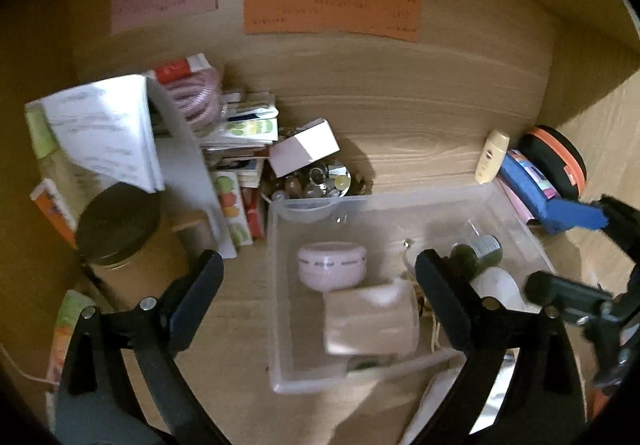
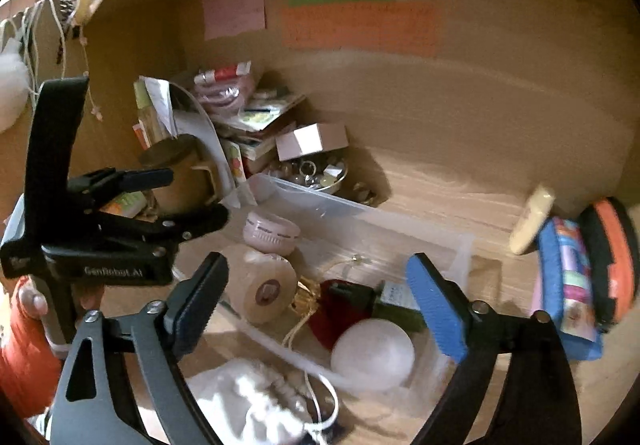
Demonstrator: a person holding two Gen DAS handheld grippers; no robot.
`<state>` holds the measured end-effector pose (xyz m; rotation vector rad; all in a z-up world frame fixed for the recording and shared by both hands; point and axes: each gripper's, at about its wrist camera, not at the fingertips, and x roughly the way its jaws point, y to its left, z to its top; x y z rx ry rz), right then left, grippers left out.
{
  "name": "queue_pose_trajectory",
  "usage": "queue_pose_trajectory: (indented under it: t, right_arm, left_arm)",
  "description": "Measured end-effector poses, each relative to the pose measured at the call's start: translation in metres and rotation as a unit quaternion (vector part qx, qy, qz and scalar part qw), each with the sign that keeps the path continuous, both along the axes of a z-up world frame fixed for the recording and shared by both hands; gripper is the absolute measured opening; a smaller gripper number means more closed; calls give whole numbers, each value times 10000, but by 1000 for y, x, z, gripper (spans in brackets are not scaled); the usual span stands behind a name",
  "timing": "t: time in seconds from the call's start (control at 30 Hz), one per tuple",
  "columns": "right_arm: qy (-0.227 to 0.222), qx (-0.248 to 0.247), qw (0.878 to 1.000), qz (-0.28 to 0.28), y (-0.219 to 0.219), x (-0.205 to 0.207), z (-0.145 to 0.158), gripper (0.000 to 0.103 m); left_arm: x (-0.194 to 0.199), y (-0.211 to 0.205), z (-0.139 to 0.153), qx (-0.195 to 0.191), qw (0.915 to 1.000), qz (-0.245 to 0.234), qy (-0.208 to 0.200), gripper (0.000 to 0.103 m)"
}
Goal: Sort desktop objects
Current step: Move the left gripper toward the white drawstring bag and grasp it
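A clear plastic bin point(image 1: 276, 285) point(image 2: 460, 245) stands on the wooden desk. It holds a pink round jar point(image 1: 331, 265) point(image 2: 271, 232), a beige tape roll point(image 1: 370, 319) point(image 2: 262, 287), a dark green bottle point(image 1: 478, 255), a white ball point(image 2: 372, 353) and a red item point(image 2: 340, 309). My left gripper point(image 1: 320, 277) is open and empty above the bin's left side. My right gripper point(image 2: 316, 297) is open and empty above the bin; it also shows at the right edge of the left wrist view point(image 1: 576, 261). The left gripper shows at the left of the right wrist view point(image 2: 160, 197).
A pile of papers, cards and a pink coil point(image 1: 196, 97) sits at the back left, with a white box point(image 1: 304, 147), a dish of beads point(image 1: 324, 179) and a brown jar point(image 1: 120, 229). A cream tube point(image 1: 492, 157), blue pouch point(image 1: 552, 197) and orange-black case point(image 1: 560, 161) lie right. A white cloth bag point(image 2: 248, 401) lies in front.
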<state>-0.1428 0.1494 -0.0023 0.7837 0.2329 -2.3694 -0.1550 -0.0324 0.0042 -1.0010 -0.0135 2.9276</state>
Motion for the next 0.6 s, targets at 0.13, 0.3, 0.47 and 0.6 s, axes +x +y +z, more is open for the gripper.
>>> queue_pose_trajectory:
  t: [0.13,0.3,0.47,0.6]
  right_arm:
    - [262,120,9994,-208,11,24,6,100]
    - [447,204,9979,-421,27,53,1,101]
    - [221,290,9970,-684,43,68,-24,101]
    - [91,350,9953,-903,54,79,-47,101]
  left_arm:
    - [25,-4,6,104,9999,-49,90,100]
    - [53,3,0,-29,9998,-132,169,101]
    - [72,15,-17,-46,9997,-225,70,101]
    - [82,26,-38,33,9995,-265,-175,101]
